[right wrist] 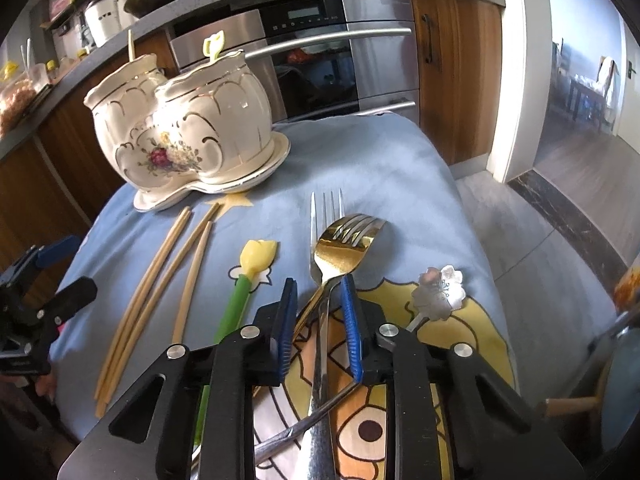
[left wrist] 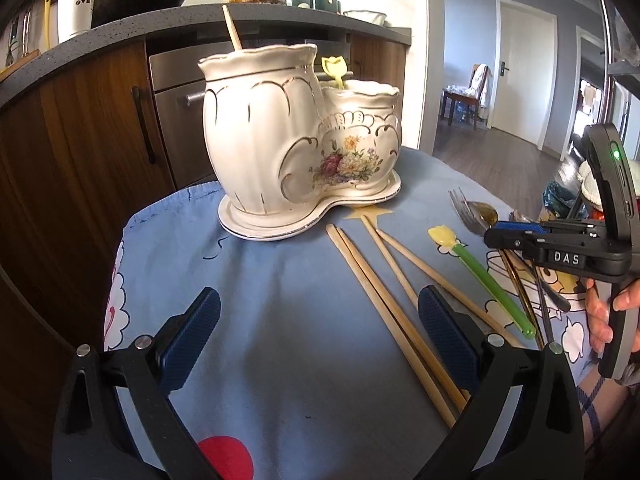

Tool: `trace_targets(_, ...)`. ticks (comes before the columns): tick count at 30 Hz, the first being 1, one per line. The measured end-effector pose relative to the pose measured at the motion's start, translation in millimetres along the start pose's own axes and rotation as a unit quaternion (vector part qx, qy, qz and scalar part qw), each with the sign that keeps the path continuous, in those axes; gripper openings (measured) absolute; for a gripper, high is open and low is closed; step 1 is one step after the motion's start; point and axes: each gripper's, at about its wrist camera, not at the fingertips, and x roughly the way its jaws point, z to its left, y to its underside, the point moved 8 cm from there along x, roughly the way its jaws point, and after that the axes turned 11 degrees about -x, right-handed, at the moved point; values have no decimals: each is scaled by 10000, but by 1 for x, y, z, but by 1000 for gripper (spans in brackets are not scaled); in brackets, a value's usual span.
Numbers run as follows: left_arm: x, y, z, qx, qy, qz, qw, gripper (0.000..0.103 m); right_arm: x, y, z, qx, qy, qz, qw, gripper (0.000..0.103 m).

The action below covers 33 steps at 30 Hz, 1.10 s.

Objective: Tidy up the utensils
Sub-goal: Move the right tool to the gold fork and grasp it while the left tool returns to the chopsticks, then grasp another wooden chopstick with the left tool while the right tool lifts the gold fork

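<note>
Right wrist view: our right gripper (right wrist: pixel 318 284) has its jaws partly spread around the handles of the silver fork (right wrist: pixel 326 216) and gold spoon (right wrist: pixel 346 246), which lie on the blue cloth (right wrist: pixel 380 160). Our left gripper (left wrist: pixel 320 312) hangs wide open above chopsticks (left wrist: pixel 384 292), near the ceramic holder (left wrist: pixel 296 136).
</note>
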Motion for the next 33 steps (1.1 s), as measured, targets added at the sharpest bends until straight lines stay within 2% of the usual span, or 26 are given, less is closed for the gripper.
trace_targets(2, 5, 1, 0, 14, -65, 117, 9999, 94, 3, -1, -1, 66, -49, 53, 10000, 21)
trace_targets(4, 9, 3, 0, 55, -144, 245, 9996, 83, 5, -4, -2, 106, -73, 74, 9999, 20)
trace_targets(7, 14, 6, -5, 140, -171, 397, 9990, 78, 6, -6, -4, 137, -115, 32, 9998, 15)
trace_targets(13, 18, 13, -13, 111, -76, 697, 9975, 63, 2, -6, -6, 192, -209, -84, 9996, 14)
trace_targets(19, 24, 20, -17, -79, -114, 937, 9955, 57, -9, -10, -7, 211, -287, -404, 9985, 9)
trace_targets(21, 26, 19, -18, -64, -174, 966, 9951, 55, -14, -13, -8, 198, -322, -547, 9978, 1)
trace_targets(24, 28, 18, -21, 25, -269, 1023, 9944, 51, -16, -14, -10, 101, -261, -573, 9980, 1)
trace_targets(26, 32, 19, -25, 129, -225, 1142, 9931, 43, -13, -11, -11, 216, -454, -444, 9977, 1)
trace_targets(28, 32, 17, -29, 202, -181, 1213, 9922, 22, -10, -8, -13, 285, -535, -374, 9975, 1)
trace_targets(30, 32, 18, -30, 291, -202, 1277, 9912, 16, -9, -6, -14, 357, -625, -308, 9969, 2)
trace_targets(33, 28, 21, -27, 362, -237, 1325, 9902, 14, -10, -5, -14, 403, -683, -304, 9964, 23)
